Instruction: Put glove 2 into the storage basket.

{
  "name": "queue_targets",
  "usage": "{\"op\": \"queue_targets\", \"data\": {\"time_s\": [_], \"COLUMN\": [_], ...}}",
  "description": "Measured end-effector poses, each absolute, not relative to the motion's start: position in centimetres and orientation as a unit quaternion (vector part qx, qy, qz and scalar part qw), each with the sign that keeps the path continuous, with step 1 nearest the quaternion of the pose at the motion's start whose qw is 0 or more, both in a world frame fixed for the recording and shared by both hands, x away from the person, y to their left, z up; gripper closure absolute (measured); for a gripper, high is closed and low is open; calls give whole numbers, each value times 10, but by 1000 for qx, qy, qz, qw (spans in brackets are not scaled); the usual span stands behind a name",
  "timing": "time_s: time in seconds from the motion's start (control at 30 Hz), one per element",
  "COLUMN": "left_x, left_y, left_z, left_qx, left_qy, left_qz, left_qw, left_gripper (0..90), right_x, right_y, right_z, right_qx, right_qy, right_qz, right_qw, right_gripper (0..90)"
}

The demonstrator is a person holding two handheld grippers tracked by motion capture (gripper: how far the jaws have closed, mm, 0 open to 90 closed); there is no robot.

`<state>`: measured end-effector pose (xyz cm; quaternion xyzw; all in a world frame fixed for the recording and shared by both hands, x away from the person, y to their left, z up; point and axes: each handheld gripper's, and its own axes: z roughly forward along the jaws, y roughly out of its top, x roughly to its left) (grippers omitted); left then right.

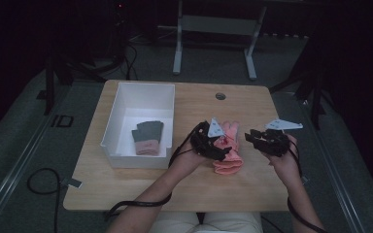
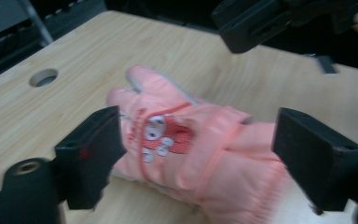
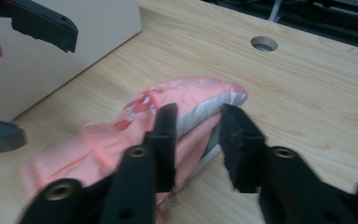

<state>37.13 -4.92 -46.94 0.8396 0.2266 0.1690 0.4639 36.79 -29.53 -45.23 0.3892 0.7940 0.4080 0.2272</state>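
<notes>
A pink glove (image 1: 229, 159) with a red-and-white patch lies flat on the wooden table (image 1: 141, 184), a little right of centre. My left gripper (image 1: 214, 143) hovers over its left side. In the left gripper view the gripper (image 2: 200, 154) is wide open, one jaw on each side of the glove (image 2: 191, 140), apart from it. My right gripper (image 1: 253, 138) sits just right of the glove, pointing at it. In the right gripper view the gripper (image 3: 198, 116) is open by a narrow gap, close to the glove's (image 3: 196, 93) grey-edged side, holding nothing.
A white box (image 1: 141, 88) stands on the left half of the table with a grey glove with a pink cuff (image 1: 148, 137) inside. A round cable hole (image 1: 220, 96) is at the table's far middle. Cables trail from both grippers off the front edge.
</notes>
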Motion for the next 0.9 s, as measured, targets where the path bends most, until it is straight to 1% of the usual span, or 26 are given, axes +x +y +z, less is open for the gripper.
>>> {"op": "queue_targets", "data": {"time_s": [0.13, 0.23, 0.33, 0.4, 0.6, 0.7, 0.77, 0.9], "left_x": [385, 395, 403, 407, 420, 424, 428, 438], "left_y": [-51, -53, -54, -54, -52, -55, -56, -62], "left_z": [-474, -480, -486, -489, -506, -520, -528, -544], "left_qx": [838, 834, 833, 832, 835, 841, 843, 840], "left_qy": [247, 271, 294, 311, 356, 366, 376, 403], "left_qz": [164, 162, 156, 145, 113, 100, 81, 47], "left_qw": [458, 452, 442, 436, 404, 386, 376, 362], "left_gripper": [284, 315, 314, 295, 272, 273, 272, 261], "right_x": [382, 391, 398, 402, 409, 410, 411, 414], "right_y": [-289, -281, -271, -265, -260, -261, -264, -266], "right_z": [-455, -460, -465, -468, -483, -498, -507, -521], "right_qx": [389, 390, 401, 406, 426, 430, 437, 453], "right_qy": [799, 801, 800, 800, 806, 816, 819, 819], "right_qz": [402, 403, 396, 393, 363, 344, 333, 322], "right_qw": [219, 209, 204, 202, 192, 178, 166, 141], "right_gripper": [717, 664, 577, 512, 469, 440, 407, 404]}}
